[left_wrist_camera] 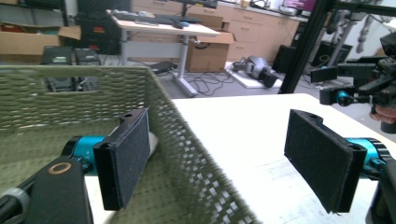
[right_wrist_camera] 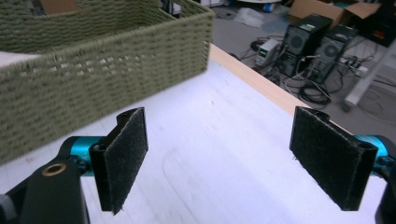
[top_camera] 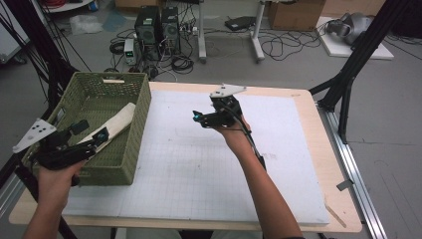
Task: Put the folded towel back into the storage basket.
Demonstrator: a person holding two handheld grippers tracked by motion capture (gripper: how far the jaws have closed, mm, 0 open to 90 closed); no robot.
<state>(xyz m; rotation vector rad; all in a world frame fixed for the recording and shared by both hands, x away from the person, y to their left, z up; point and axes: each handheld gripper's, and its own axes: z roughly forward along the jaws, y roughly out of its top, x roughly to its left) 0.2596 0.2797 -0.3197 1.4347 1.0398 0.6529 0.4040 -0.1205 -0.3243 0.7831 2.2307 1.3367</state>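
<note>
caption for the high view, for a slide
Left gripper open over green basket holding a cream roll; right gripper open.

A woven olive-green basket [top_camera: 130, 149] holds a cream cloth [top_camera: 117, 122] on a white gridded mat [top_camera: 209, 164].

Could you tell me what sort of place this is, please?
Probably a lab or workshop: computer towers and tangled cables lie on the floor, with cardboard boxes behind the table.

left gripper [left_wrist_camera: 224, 158] jaws apart, straddling basket [left_wrist_camera: 187, 154] wall
</note>
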